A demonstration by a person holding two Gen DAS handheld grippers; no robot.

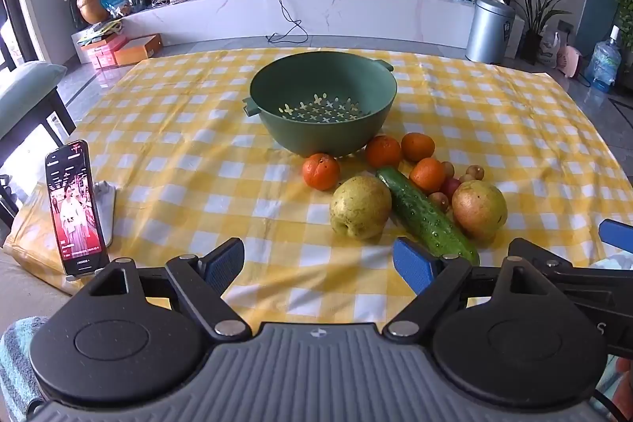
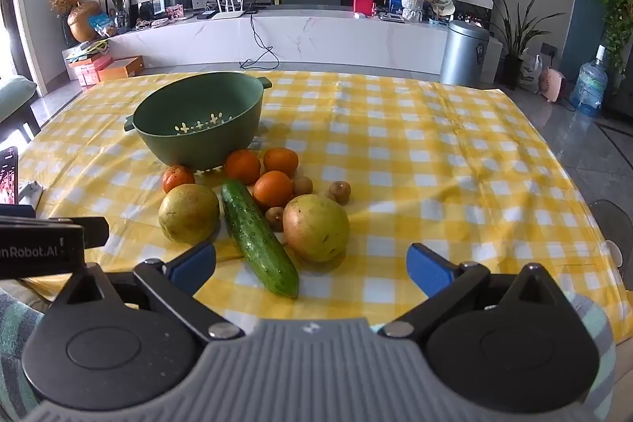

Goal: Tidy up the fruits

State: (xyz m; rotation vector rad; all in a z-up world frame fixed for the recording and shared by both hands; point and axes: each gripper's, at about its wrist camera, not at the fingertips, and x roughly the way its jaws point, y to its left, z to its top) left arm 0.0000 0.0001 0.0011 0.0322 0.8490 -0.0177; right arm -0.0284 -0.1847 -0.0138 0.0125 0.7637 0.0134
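An empty green colander bowl point(image 1: 322, 105) point(image 2: 199, 121) stands on the yellow checked cloth. In front of it lie several oranges point(image 1: 321, 171) point(image 2: 273, 188), a cucumber point(image 1: 425, 216) point(image 2: 259, 238), two pears point(image 1: 360, 207) point(image 1: 479, 209) point(image 2: 189, 213) point(image 2: 316, 228) and small brown round fruits point(image 1: 474, 172) point(image 2: 340, 192). My left gripper point(image 1: 318, 263) is open over bare cloth, near the pears and short of them. My right gripper point(image 2: 310, 267) is open too, with the cucumber's near end between its fingers, untouched.
A phone point(image 1: 75, 208) stands propped at the table's left edge. Beyond the table are a television wall unit, a silver bin point(image 1: 488, 30), plants and a water bottle point(image 2: 589, 87). The right gripper's blue tip point(image 1: 615, 234) shows beside the left one.
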